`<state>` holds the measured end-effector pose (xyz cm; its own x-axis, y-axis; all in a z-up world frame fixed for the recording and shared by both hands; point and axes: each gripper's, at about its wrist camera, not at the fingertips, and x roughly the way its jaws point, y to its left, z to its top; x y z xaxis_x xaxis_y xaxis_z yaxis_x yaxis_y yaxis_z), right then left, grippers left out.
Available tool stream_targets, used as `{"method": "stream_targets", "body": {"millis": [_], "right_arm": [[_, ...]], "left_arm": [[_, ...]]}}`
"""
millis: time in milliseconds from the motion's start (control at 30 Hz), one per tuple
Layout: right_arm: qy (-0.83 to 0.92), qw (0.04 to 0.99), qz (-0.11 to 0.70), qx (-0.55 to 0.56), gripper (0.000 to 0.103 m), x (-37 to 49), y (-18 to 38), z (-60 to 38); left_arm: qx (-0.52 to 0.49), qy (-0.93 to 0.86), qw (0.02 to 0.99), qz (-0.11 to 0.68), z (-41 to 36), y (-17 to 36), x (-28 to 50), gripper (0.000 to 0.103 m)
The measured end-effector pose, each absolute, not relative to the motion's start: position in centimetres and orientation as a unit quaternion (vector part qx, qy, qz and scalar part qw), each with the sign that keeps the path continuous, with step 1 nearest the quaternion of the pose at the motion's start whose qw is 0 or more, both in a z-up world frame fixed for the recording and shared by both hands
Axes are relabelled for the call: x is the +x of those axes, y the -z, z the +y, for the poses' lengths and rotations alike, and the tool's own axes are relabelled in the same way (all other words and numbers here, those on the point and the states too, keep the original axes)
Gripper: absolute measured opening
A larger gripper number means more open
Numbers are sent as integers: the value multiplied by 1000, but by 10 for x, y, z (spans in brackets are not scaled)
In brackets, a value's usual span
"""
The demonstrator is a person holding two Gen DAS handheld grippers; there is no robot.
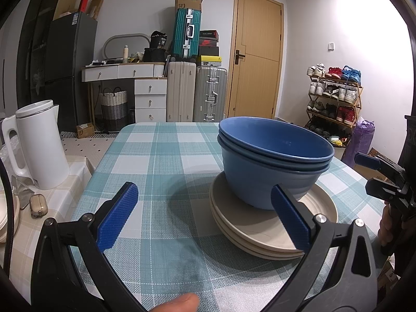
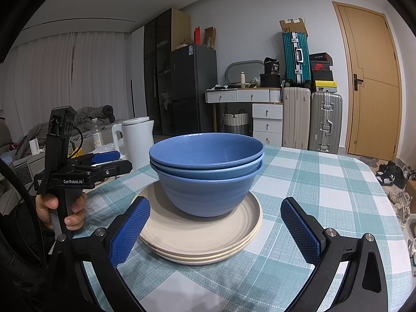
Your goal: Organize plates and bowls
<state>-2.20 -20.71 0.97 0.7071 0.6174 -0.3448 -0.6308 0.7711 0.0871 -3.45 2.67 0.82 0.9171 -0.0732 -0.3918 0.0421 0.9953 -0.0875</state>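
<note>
Nested blue bowls (image 1: 273, 156) (image 2: 208, 176) sit upright on a stack of beige plates (image 1: 260, 228) (image 2: 202, 241), on the teal checked tablecloth (image 1: 161, 161). My left gripper (image 1: 205, 215) is open and holds nothing; its right pad overlaps the plates' near rim in the left wrist view, and whether it touches them I cannot tell. My right gripper (image 2: 215, 231) is open too, its fingers wide on either side of the plates' near edge. Each gripper also shows from the side in the other view: the right gripper (image 1: 371, 174) and the left gripper (image 2: 109, 162), held by a hand (image 2: 75, 213).
A white kettle (image 1: 39, 145) (image 2: 137, 140) and a small earbud case (image 1: 39, 205) stand on a beige-clothed surface left of the table. Suitcases (image 1: 197, 93), a desk with drawers, a wooden door (image 2: 371, 83) and a shoe rack (image 1: 335, 96) lie beyond the table's far edge.
</note>
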Motion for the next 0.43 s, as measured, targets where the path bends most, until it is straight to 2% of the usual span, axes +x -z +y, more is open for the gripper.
{"method": "stream_targets", "body": {"millis": [433], "right_arm": [[-338, 924, 180, -18, 102, -22, -10, -207]], "left_arm": [[-40, 28, 979, 200, 27, -9, -36, 102]]}}
